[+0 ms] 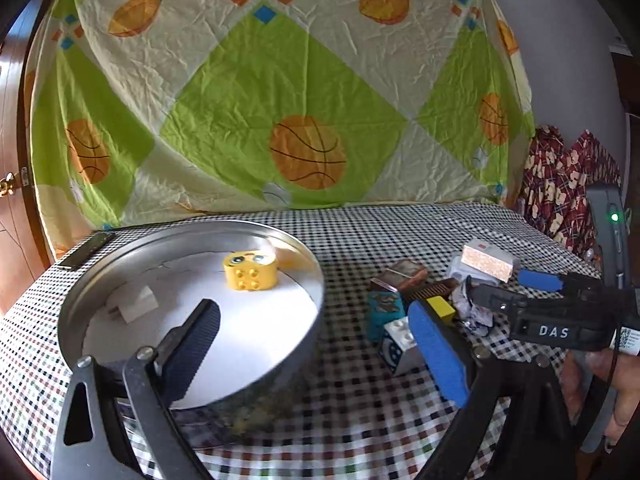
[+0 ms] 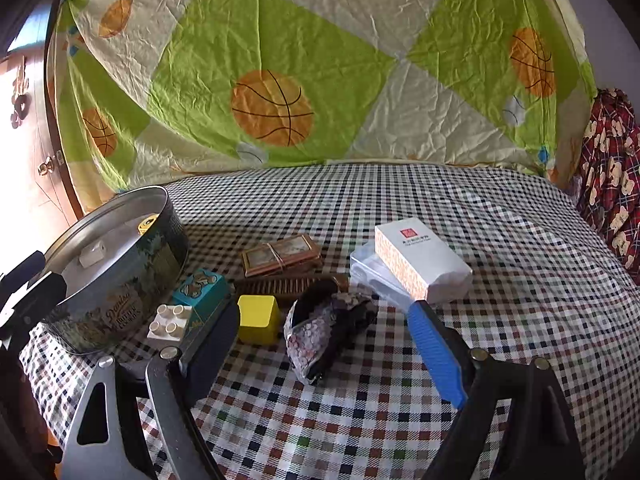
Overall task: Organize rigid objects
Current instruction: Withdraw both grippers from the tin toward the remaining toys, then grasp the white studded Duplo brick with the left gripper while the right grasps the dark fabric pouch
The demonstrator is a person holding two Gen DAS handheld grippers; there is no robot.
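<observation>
A round metal cookie tin (image 1: 100,292) holds a yellow toy brick (image 1: 250,270) and a white block (image 1: 136,302). My left gripper (image 1: 316,344) is open at the tin's near right rim and grips nothing. To the right lies a pile: teal bear block (image 2: 202,290), white studded brick (image 2: 170,320), yellow cube (image 2: 258,318), floral pouch (image 2: 320,332), wooden comb (image 2: 288,284), white patterned box (image 2: 420,264). My right gripper (image 2: 324,344) is open just short of the pile, with the cube and pouch ahead of its fingers and neither touched.
A small framed picture bundle (image 2: 280,256) and a clear plastic case (image 2: 372,276) lie behind the pile. A checked cloth (image 2: 500,240) covers the table. A basketball-print sheet (image 2: 280,80) hangs behind it. Red patterned fabric (image 2: 612,168) borders the right edge. A dark flat bar (image 1: 86,250) lies behind the tin.
</observation>
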